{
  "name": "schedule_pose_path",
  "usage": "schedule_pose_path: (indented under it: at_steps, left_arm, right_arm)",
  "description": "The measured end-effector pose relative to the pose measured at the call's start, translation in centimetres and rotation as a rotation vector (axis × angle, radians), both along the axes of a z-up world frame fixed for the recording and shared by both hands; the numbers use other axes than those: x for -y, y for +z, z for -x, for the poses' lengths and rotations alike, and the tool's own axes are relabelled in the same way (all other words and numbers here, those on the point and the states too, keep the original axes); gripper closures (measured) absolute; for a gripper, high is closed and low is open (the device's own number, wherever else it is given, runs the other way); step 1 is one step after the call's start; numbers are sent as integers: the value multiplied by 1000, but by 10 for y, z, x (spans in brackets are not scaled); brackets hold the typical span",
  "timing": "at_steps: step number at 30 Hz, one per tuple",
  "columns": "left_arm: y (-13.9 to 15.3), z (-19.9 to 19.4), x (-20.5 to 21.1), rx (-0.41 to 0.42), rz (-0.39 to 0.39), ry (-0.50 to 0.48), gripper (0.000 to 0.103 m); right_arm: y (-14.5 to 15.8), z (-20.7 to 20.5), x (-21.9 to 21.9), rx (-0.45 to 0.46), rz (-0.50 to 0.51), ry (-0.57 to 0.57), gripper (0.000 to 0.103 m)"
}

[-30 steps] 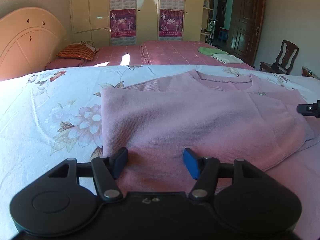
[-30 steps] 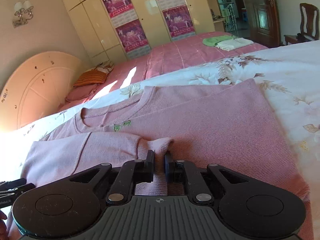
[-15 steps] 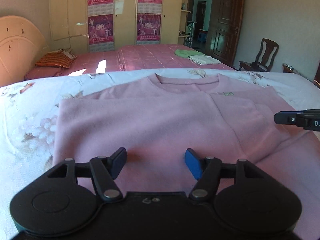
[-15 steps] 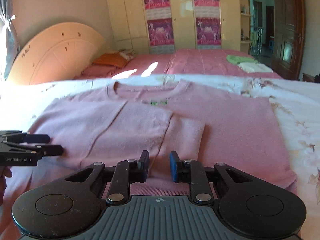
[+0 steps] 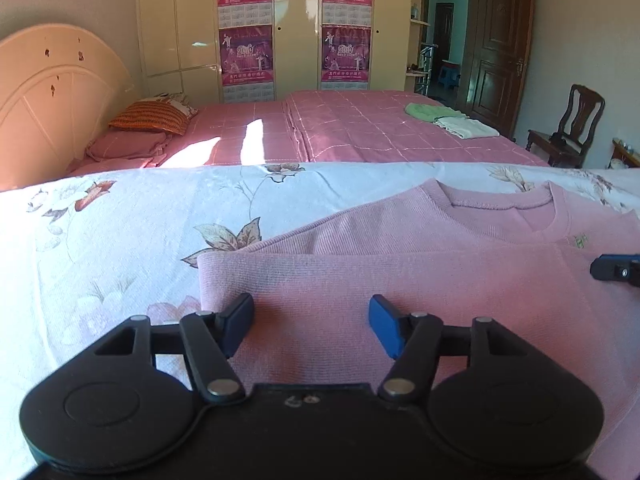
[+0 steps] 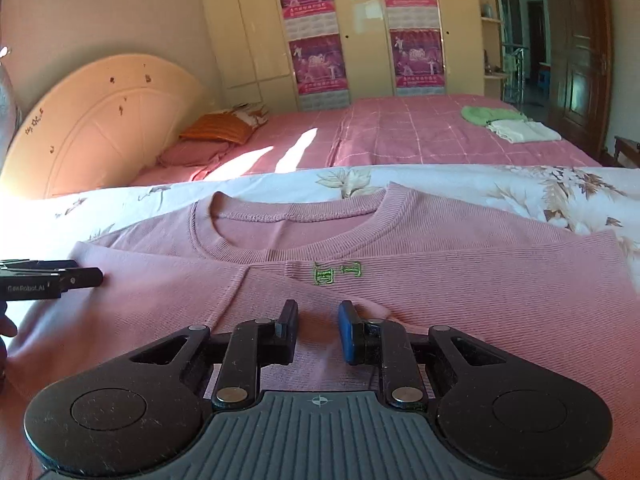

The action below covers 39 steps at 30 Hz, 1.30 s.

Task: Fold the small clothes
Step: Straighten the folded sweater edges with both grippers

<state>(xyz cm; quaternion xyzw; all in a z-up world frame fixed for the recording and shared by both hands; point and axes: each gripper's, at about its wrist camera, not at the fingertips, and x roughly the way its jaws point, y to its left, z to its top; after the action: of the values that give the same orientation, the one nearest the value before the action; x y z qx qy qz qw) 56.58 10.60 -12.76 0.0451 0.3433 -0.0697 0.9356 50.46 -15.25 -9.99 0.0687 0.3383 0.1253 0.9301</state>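
A pink knit sweater (image 5: 400, 280) lies flat on the floral bedsheet (image 5: 120, 240), collar away from me, its sleeves folded in over the chest. My left gripper (image 5: 311, 320) hovers open over the sweater's left folded edge, nothing between its fingers. My right gripper (image 6: 318, 328) stands just below the green embroidered mark (image 6: 338, 273) on the sweater (image 6: 480, 288); its jaws are a narrow gap apart with only flat fabric beneath. Each gripper's tip shows in the other's view: the right gripper (image 5: 616, 270), the left gripper (image 6: 60, 280).
A second bed with a pink checked cover (image 5: 360, 128) lies beyond, bearing folded green and white clothes (image 5: 452, 120) and an orange pillow (image 5: 152, 116). A cream headboard (image 5: 52, 100), a wardrobe (image 5: 296, 28), a dark door (image 5: 500, 48) and a wooden chair (image 5: 576, 120) line the room.
The right gripper let go of the folded sleeve cuff and moved up toward the collar, rolling level. The left gripper slid left to the sweater's left edge.
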Motion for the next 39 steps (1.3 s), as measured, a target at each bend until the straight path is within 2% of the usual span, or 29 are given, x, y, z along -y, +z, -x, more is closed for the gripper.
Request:
schedule_pose_path:
  at_steps: [4,7,9,14,16,19,22,25,27,30,31,33,36,39]
  left_arm:
    - [1,29,25,29,-6,-61,35]
    - [-5,40,37,21,-9,-42,34]
    - [-2,47,38,19,-11,-40,34]
    - [-5,84,6,13,-10,-30,33]
    - [-5,96,-6,15,-4,-41,32]
    - [2,102,-7,6,-14,-15,33]
    - [7,108,5,10,-17,-35,32]
    - [-2,108,17,-26,-52,-32,31]
    - [2,107,15,-44,-36,-10,31]
    - [6,113,12,-36,-39,3,31]
    - [3,113,11,-47,-45,-3,31]
    - [-1,113,8,-50,-29,-2,30]
    - [-2,113,6,-55,-13,-1,30]
    - [-3,115,5,-49,-15,-6,30]
  right_arm:
    - [14,16,-11,48,-9,44,82]
    - [7,20,-27,6,23,89,82]
    - [3,26,-29,14,58,90,82]
    - [4,53,4,6,39,32,82]
    - [6,68,16,14,73,6,82]
    - [8,77,29,-4,35,-17,82]
    - [21,87,23,33,31,-42,82]
    - [10,81,16,-45,72,-63,82]
    - [13,81,15,-50,70,-76,82]
    - [26,90,16,-2,60,-74,82]
    - [24,92,16,2,77,-68,82]
    - [11,86,18,-64,87,-73,82]
    - [11,82,24,-75,40,-92,82]
    - [10,84,21,-72,57,-100,82]
